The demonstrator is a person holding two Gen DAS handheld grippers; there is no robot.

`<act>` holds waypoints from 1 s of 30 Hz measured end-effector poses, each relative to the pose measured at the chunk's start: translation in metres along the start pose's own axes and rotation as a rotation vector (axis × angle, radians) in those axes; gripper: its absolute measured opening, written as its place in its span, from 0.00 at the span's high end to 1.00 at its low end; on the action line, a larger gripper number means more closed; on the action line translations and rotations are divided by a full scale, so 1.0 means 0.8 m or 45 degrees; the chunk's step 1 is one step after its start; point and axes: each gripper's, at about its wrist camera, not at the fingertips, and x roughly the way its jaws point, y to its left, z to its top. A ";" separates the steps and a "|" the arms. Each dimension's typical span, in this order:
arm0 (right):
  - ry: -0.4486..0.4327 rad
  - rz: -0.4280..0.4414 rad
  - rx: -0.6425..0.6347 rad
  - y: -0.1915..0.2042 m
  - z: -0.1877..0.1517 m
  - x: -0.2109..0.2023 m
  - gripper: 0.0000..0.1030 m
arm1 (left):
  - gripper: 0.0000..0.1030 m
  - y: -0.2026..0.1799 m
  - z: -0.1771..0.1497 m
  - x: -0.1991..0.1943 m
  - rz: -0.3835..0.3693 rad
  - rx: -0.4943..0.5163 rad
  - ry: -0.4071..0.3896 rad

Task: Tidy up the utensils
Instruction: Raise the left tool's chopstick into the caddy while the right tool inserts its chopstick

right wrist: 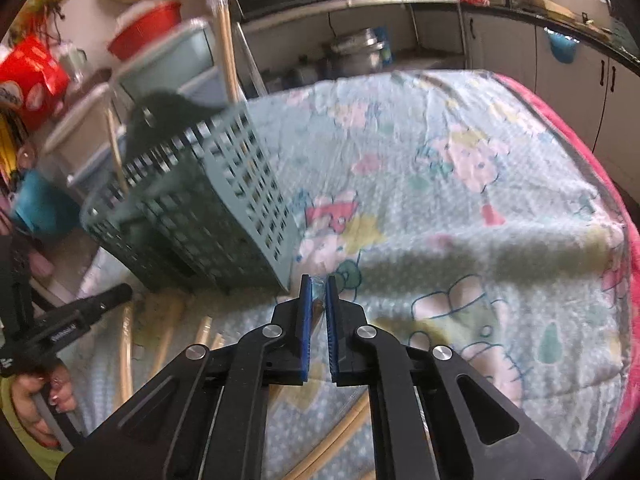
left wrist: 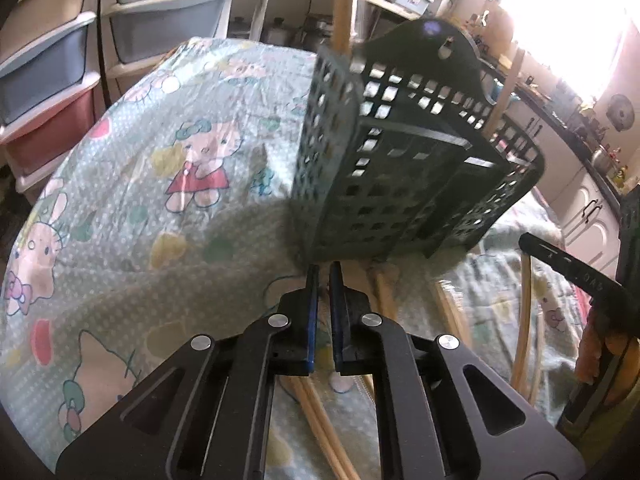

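Both grippers' jaws, left [left wrist: 324, 280] and right [right wrist: 319, 288], grip wrapped chopsticks, apparently bound for the green caddy [left wrist: 400, 168].

My right wrist view was smeared with motion: the green basket [right wrist: 192, 208] showed only as a soft grid, and the shelves [right wrist: 132, 92] behind it ran together. I could not make out what the small clear-and-brown scrap [right wrist: 318, 300] between the right gripper's [right wrist: 317, 284] blue pads was. In the left wrist view the wooden sticks [left wrist: 316, 412] ran under the left gripper [left wrist: 324, 270], so their upper ends were hidden, and the bottom edge cut off their lower ends. The window [left wrist: 568, 12] was blown out to white. The basket's walls hid the lower part of the stick [left wrist: 344, 8] standing inside it.
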 end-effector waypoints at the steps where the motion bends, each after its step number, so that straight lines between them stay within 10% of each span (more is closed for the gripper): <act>1: -0.020 0.006 0.000 -0.001 0.001 -0.007 0.94 | 0.97 -0.003 0.000 -0.003 -0.003 0.006 -0.007; 30: -0.373 0.078 -0.134 0.045 0.015 -0.149 0.96 | 0.97 -0.081 0.046 -0.096 -0.157 0.160 -0.253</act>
